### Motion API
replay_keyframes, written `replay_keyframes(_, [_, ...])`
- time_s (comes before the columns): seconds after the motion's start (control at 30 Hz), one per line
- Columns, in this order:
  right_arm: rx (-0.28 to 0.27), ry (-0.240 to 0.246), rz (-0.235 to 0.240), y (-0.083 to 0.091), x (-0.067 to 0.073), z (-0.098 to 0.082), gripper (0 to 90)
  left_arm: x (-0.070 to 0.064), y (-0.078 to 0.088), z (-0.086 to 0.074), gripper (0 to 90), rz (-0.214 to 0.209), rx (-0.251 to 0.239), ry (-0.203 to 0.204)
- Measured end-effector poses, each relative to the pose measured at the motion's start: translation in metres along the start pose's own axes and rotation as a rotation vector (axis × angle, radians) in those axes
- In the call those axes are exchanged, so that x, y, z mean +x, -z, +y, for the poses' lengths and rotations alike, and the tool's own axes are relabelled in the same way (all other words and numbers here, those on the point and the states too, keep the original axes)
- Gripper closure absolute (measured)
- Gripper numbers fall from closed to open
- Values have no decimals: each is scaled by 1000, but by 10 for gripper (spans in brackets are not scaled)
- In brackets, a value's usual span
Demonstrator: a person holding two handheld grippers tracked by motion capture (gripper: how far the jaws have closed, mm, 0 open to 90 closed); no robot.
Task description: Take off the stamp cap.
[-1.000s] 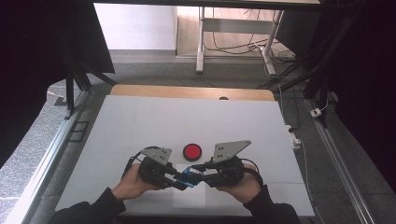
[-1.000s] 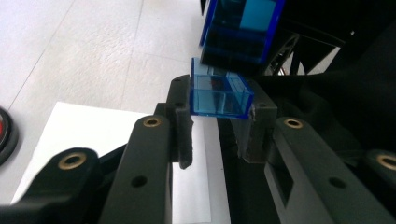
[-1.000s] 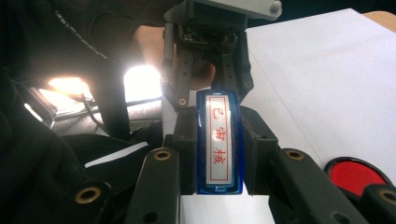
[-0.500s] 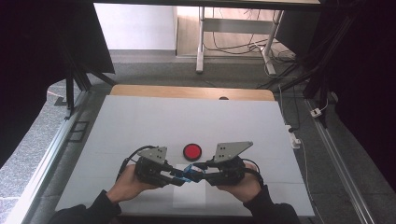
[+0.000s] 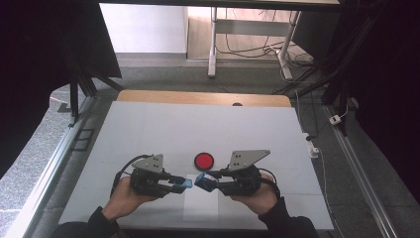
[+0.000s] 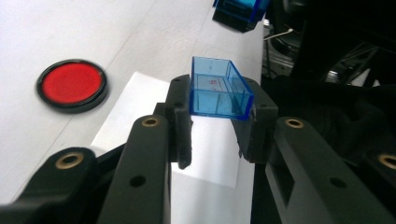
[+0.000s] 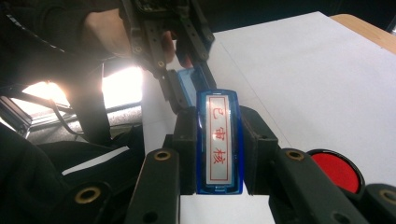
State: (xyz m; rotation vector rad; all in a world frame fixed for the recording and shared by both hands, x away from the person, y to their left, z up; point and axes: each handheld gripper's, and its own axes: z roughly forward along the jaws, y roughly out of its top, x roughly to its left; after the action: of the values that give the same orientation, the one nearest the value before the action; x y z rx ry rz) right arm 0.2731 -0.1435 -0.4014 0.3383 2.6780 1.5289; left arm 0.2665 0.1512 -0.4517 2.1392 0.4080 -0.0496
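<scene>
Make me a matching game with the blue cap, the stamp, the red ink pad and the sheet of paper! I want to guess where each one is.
Things:
1. blue cap
2. stamp
3. red ink pad
4. sheet of paper

Places:
A. lying flat on the table, near the person
B. clamped in the right gripper
C. on the table just beyond the two grippers
D. clamped in the left gripper

Right pairs: 1-D, 2-B, 3-C, 4-A
</scene>
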Motion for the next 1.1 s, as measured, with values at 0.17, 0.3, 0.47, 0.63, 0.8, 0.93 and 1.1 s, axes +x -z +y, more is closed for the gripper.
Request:
replay_keyframes(0.17, [2, -3, -11, 0, 0, 0, 714, -4, 9, -7, 689, 54, -5, 10])
replay_keyframes(0.3, [3, -12, -24, 0, -1, 0, 714, -7, 17, -13, 689, 91, -5, 23])
replay_keyframes(0.47, [6, -22, -42, 0, -1, 0, 714, -13, 26, -21, 688, 126, -12, 78])
replay_keyframes(0.63, [17, -8, -44, 0, -2, -1, 713, -19, 39, -32, 688, 186, -26, 122])
replay_keyframes(0.8, [27, 4, -54, -2, -1, -1, 713, -25, 53, -46, 688, 244, -35, 178])
replay_keyframes(0.93, [23, -10, -66, -3, -2, -2, 713, -31, 62, -56, 688, 289, -35, 202])
replay_keyframes(1.1, [28, -21, -79, -2, -3, -1, 713, -36, 70, -68, 688, 312, -48, 229])
